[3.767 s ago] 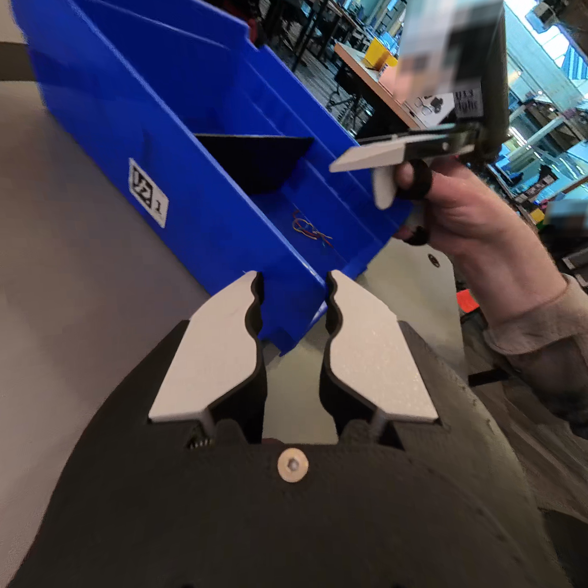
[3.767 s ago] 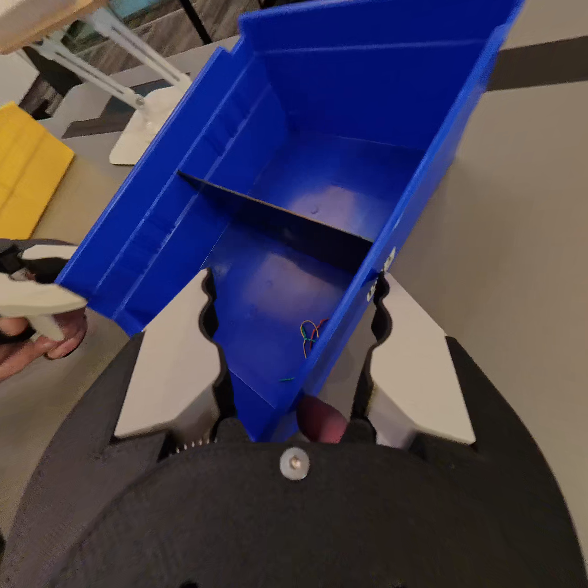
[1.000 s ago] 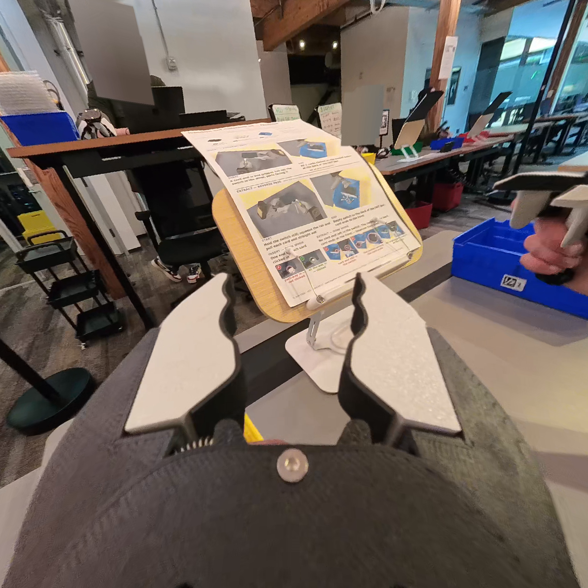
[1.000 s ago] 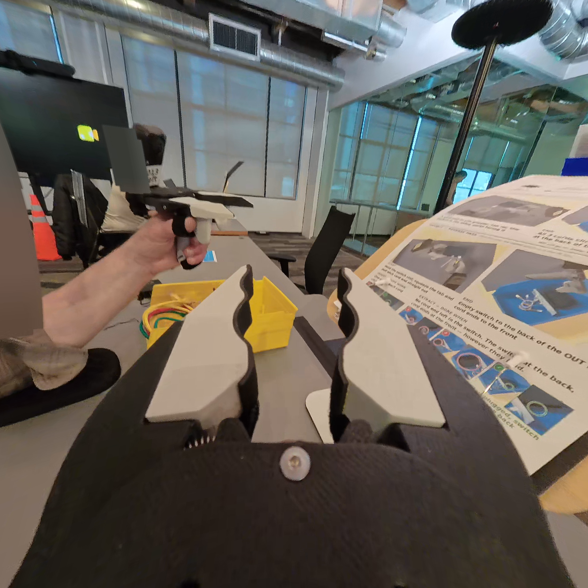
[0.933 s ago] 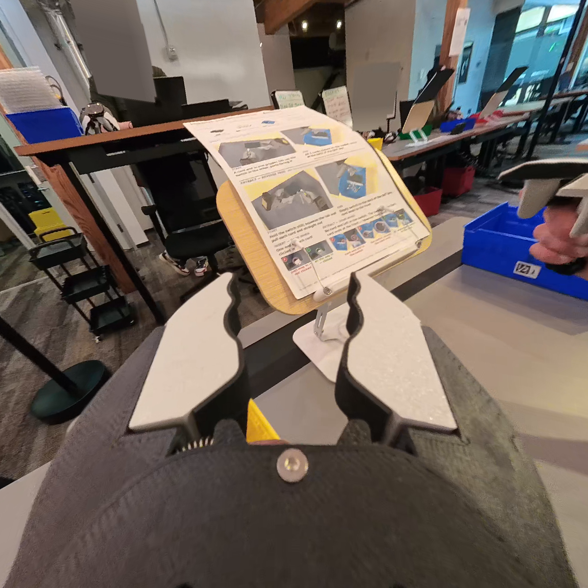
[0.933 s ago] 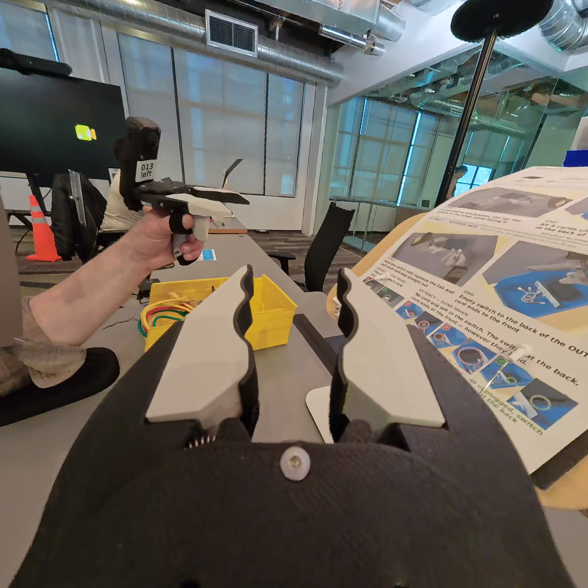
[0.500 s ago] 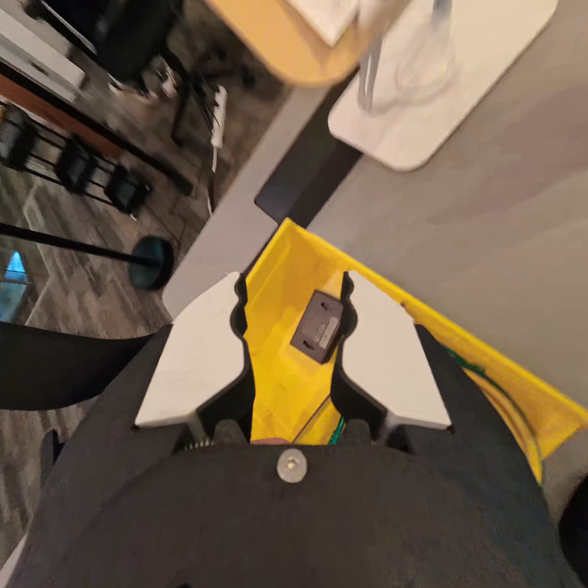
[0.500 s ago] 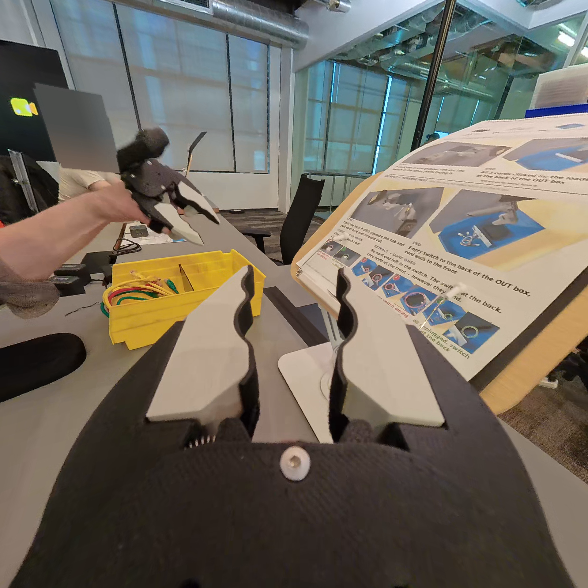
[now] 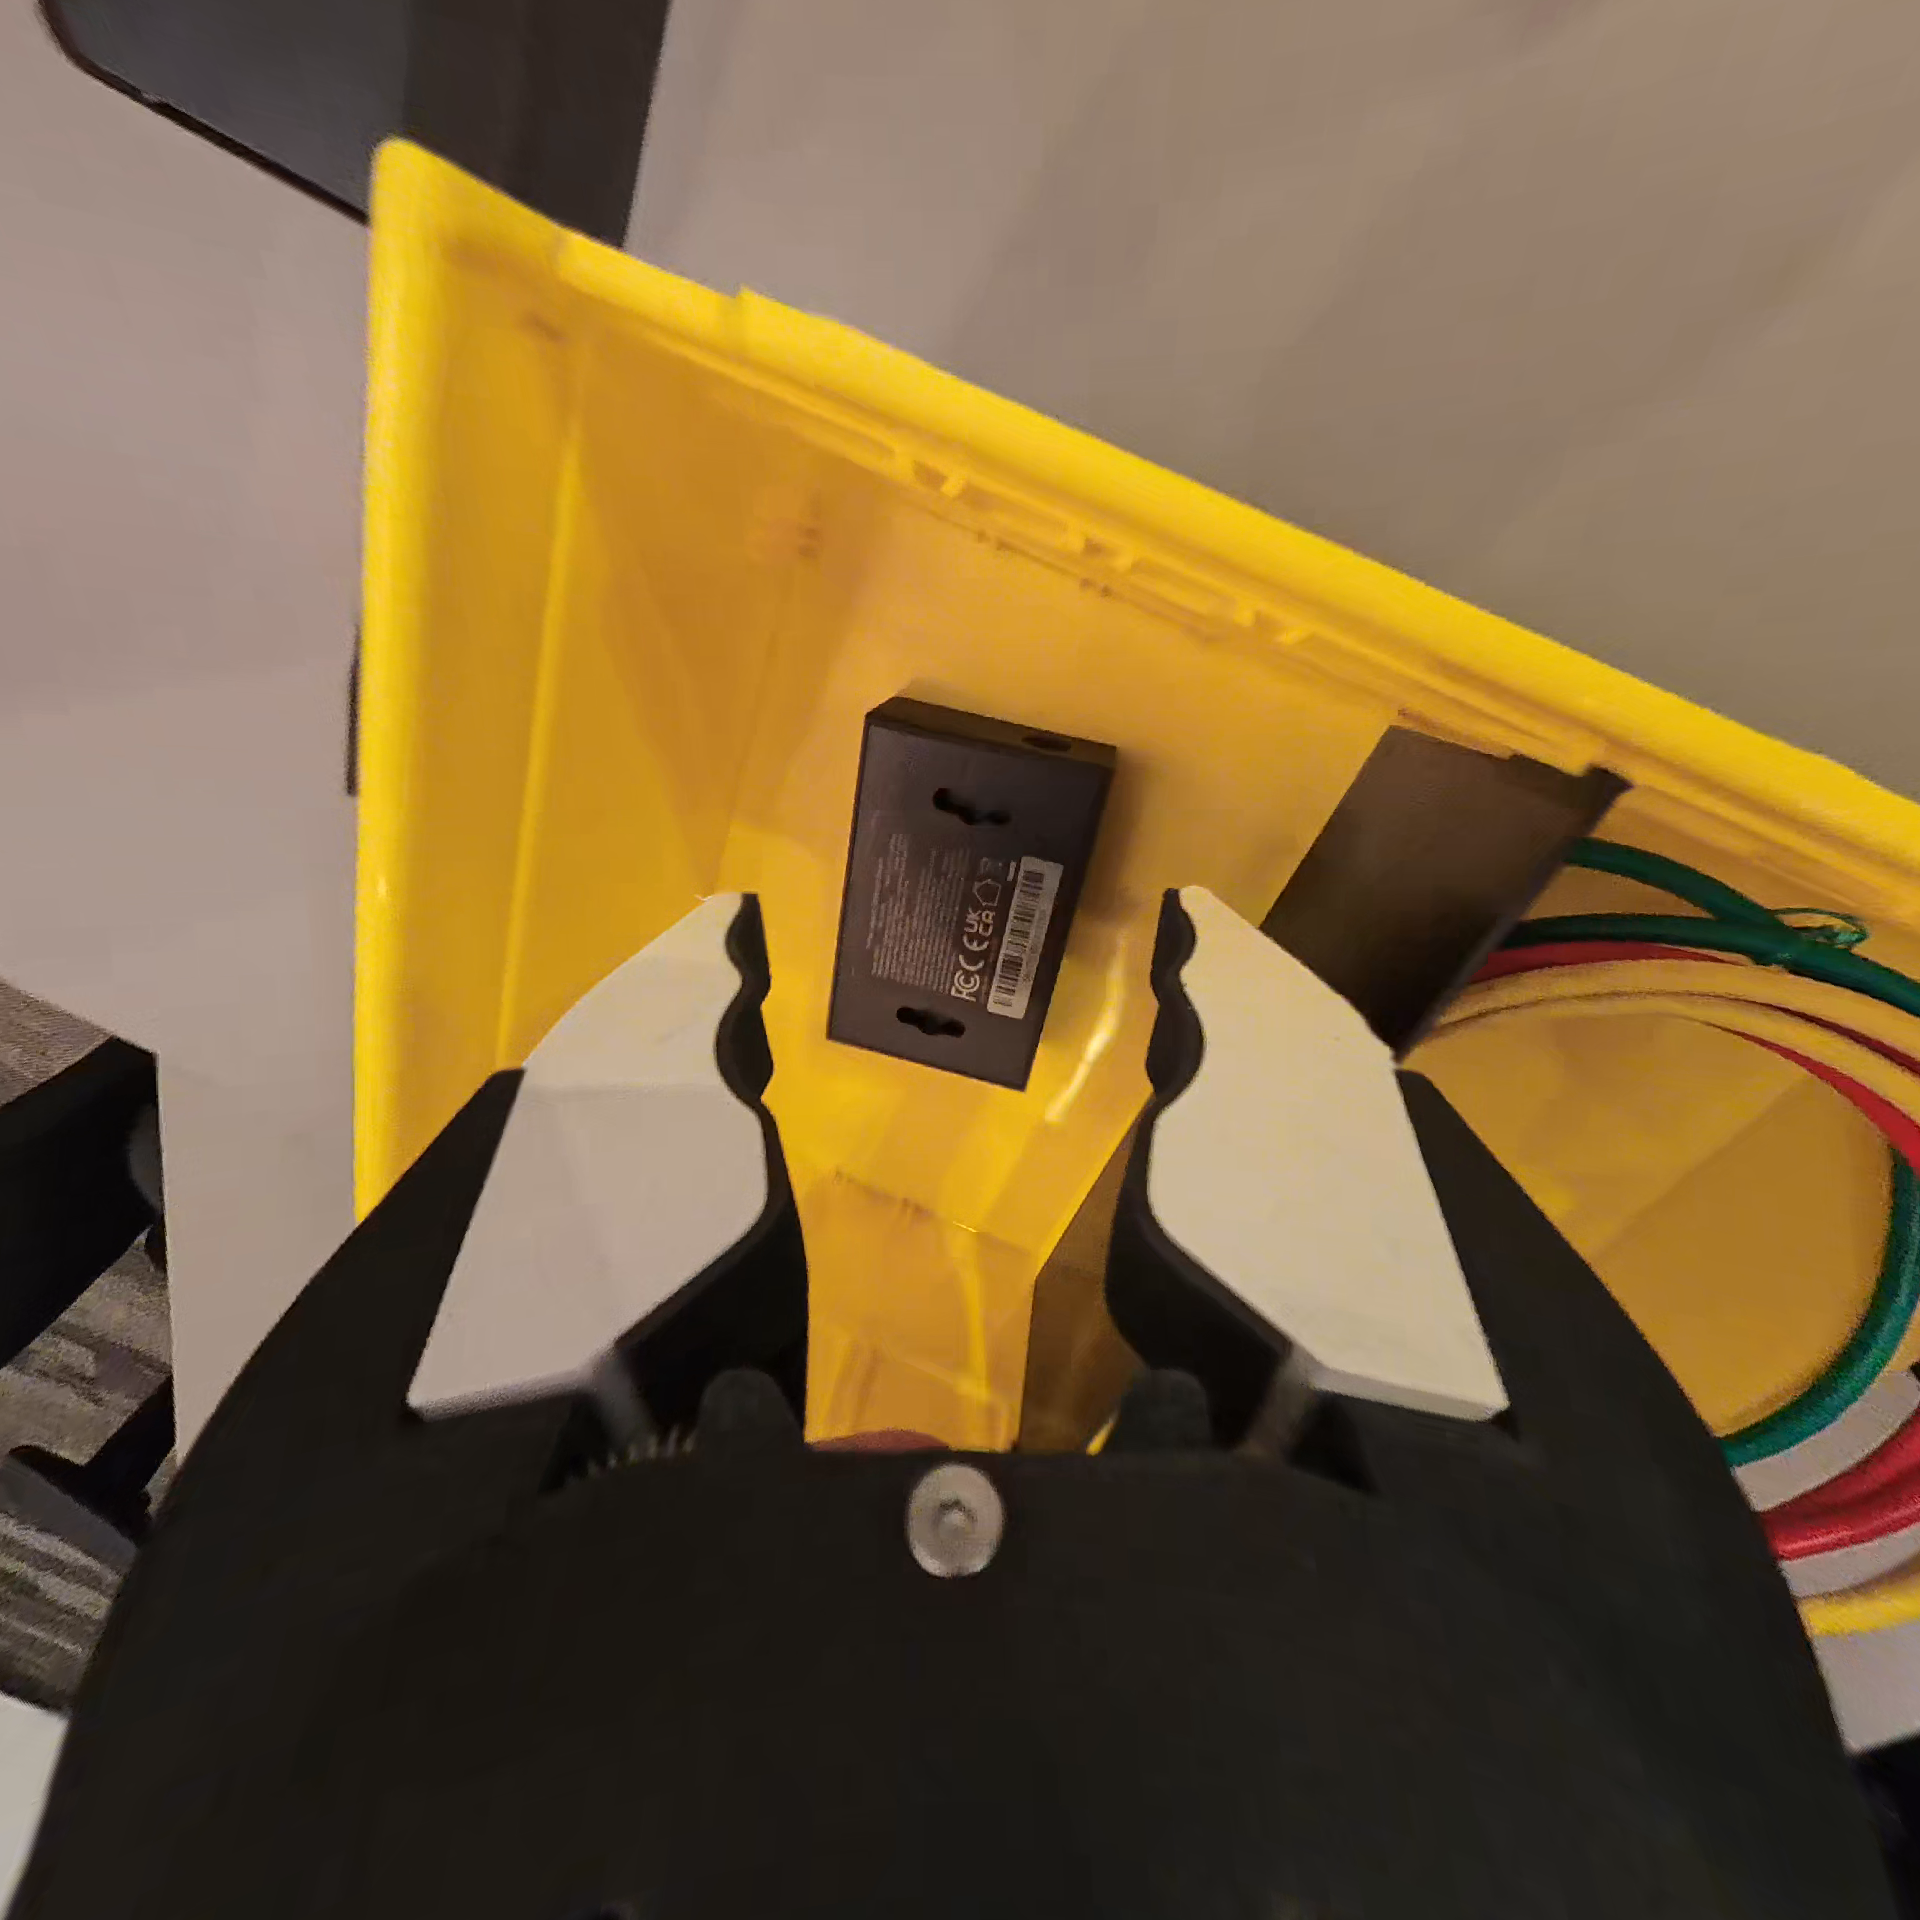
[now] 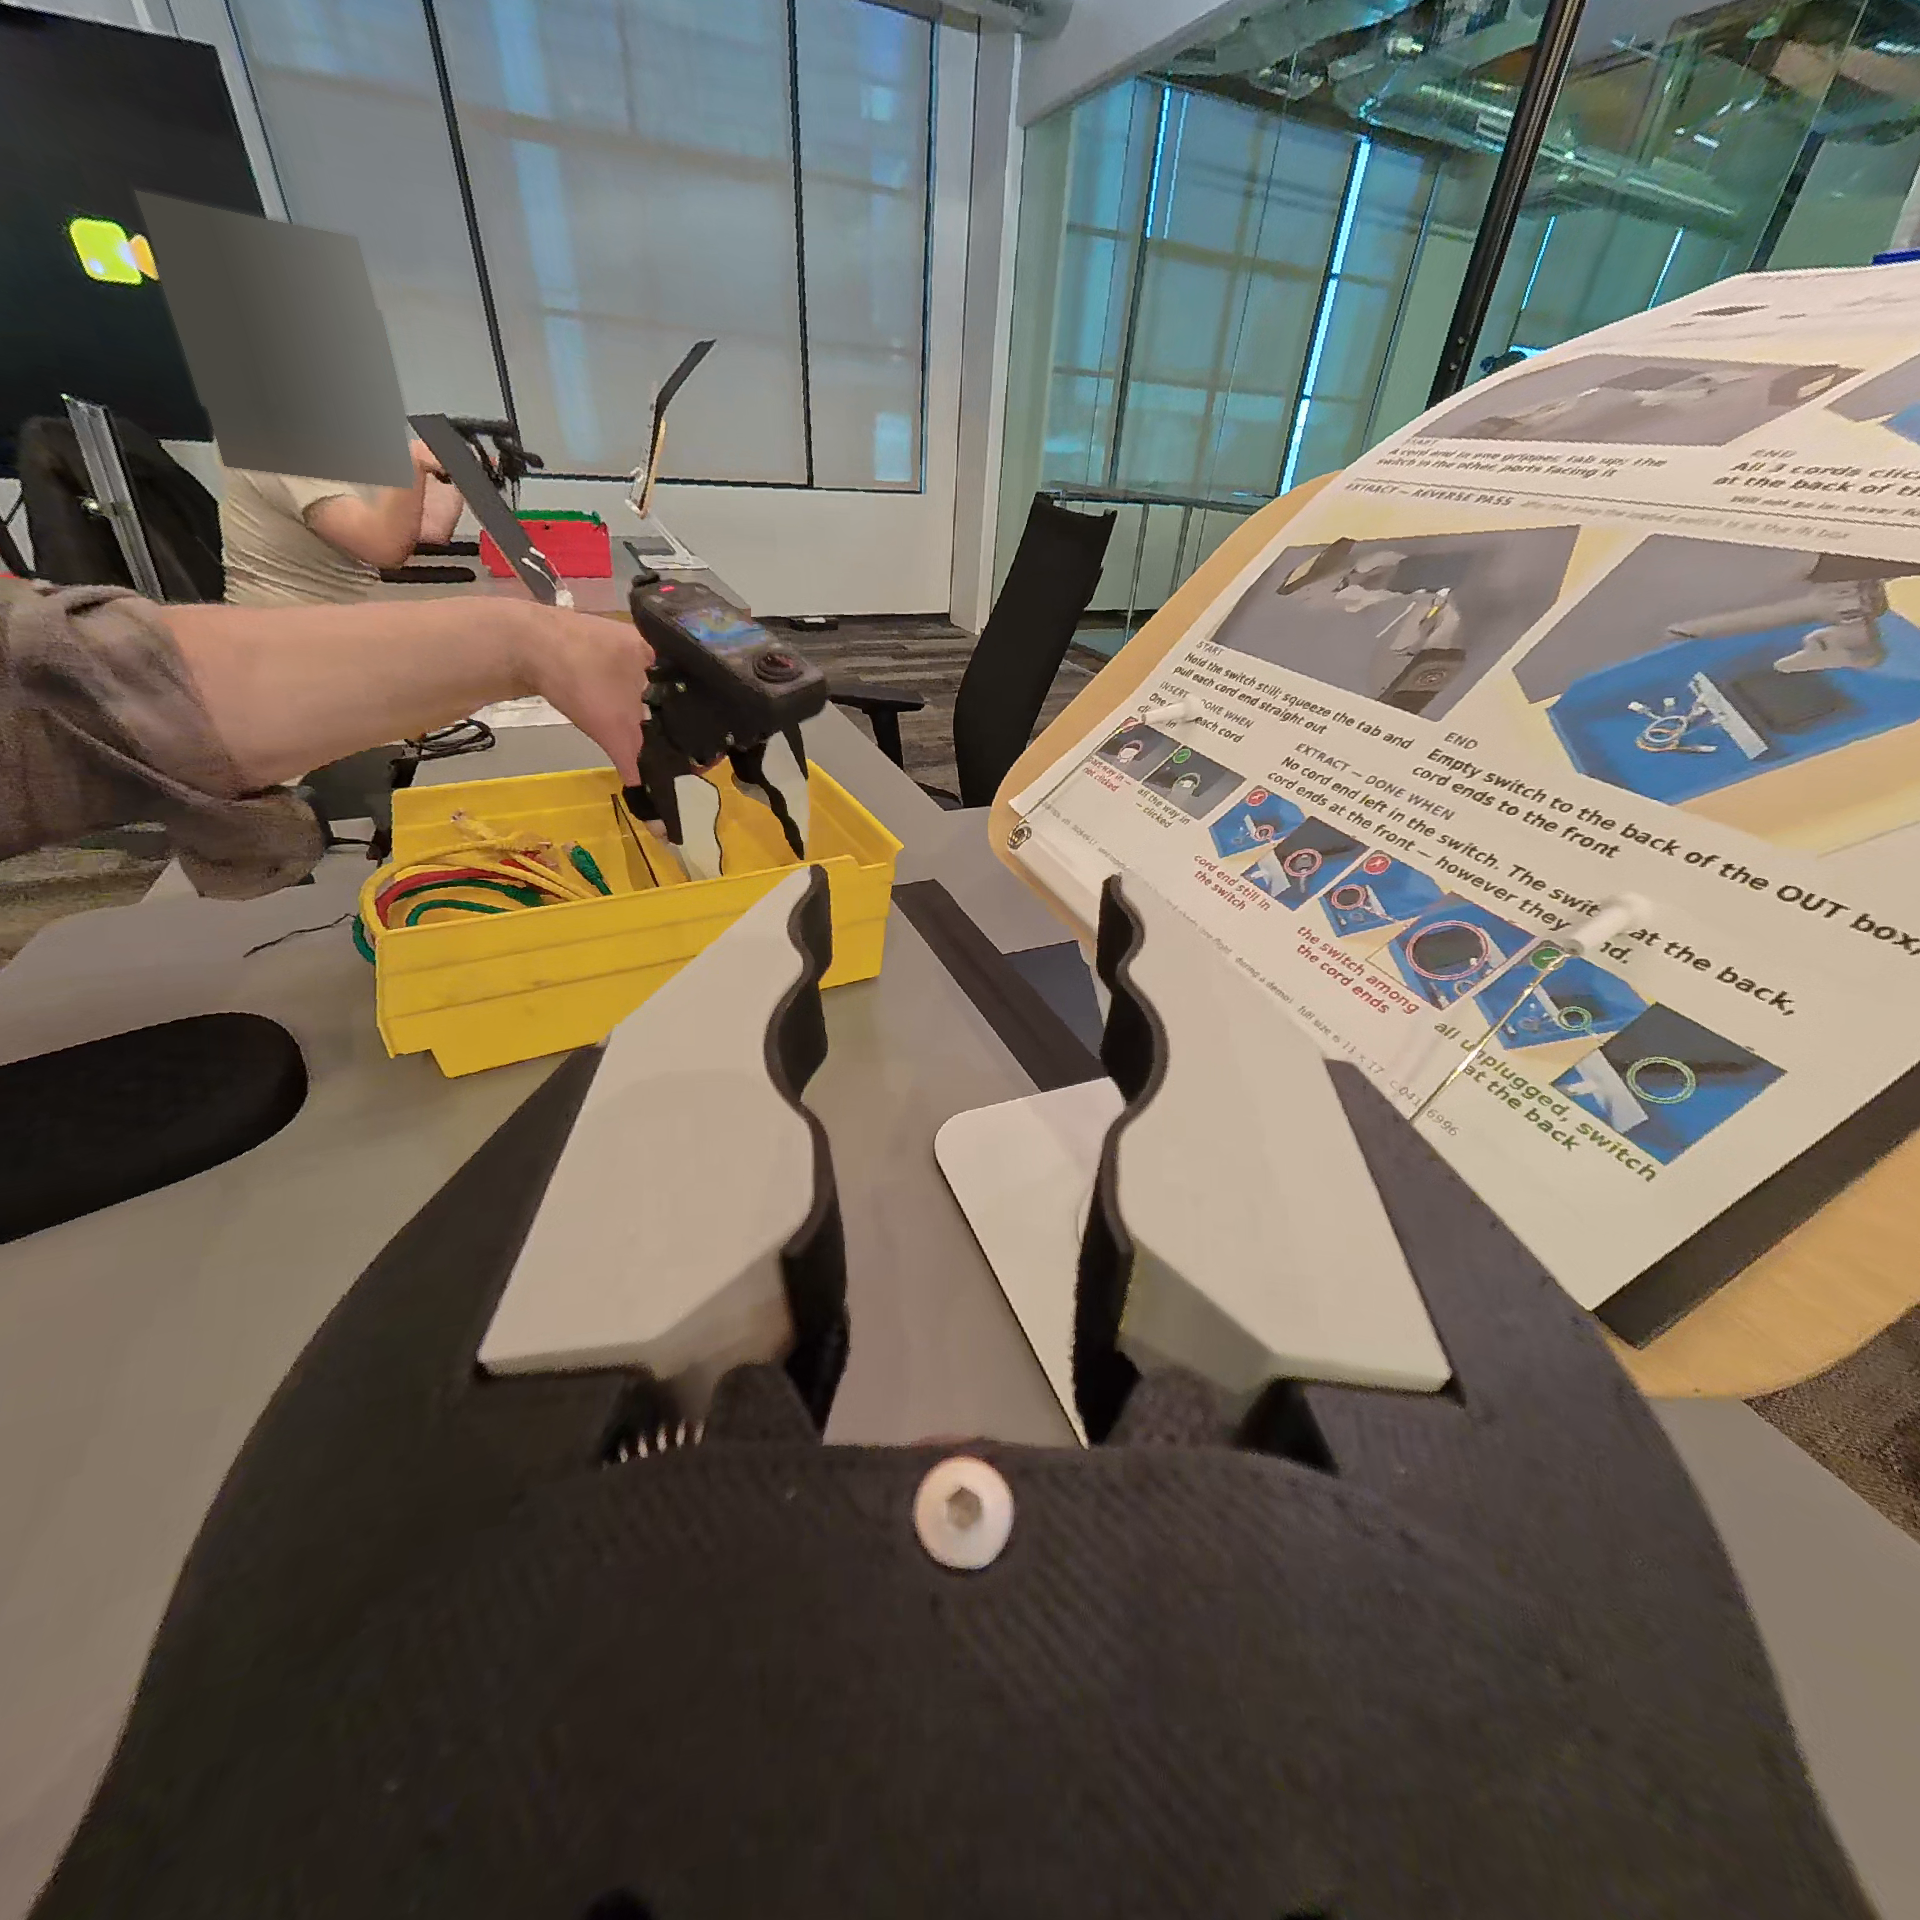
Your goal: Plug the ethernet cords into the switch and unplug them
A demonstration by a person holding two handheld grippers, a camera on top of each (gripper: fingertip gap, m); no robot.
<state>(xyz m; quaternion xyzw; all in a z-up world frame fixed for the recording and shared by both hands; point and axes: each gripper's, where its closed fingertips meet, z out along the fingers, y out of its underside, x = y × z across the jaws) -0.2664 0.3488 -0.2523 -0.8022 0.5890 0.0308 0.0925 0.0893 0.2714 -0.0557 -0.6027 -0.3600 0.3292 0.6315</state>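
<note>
**Left gripper over the switch, both grippers empty**

The left gripper [image 9: 956, 914] points down into the yellow bin [image 9: 644, 436] with its jaws spread wide and nothing between them. The switch [image 9: 966, 883], a small black box lying with its underside and label up, sits on the bin floor just beyond the fingertips, at 12 o'clock from the gap; the fingers [image 9: 644, 1091] are not touching it. At 2 o'clock from the switch stands a dark divider [image 9: 1423, 883], and past it, at 3 o'clock, lie the cords [image 9: 1766, 997], coiled in green, red and yellow. The coil runs off the right edge, so no plugs show here, and the gripper body hides the near end of the bin.

The right gripper [image 10: 961, 904] is held level above the grey table [image 10: 187, 1351], jaws about half open and holding nothing. Through its gap show bare table and the white base [image 10: 1029, 1164] of a stand. At 10 o'clock is the bin [image 10: 623, 966], with the left gripper [image 10: 727, 821] dipping into its far compartment; the bin wall hides the switch from this side. The cords [image 10: 478, 883] fill the other compartment, plug ends toward the divider. At 2 o'clock a tilted board carries an instruction sheet [image 10: 1558, 779], cut off at the right edge. A black pad [image 10: 135, 1112] lies at 9 o'clock
</note>
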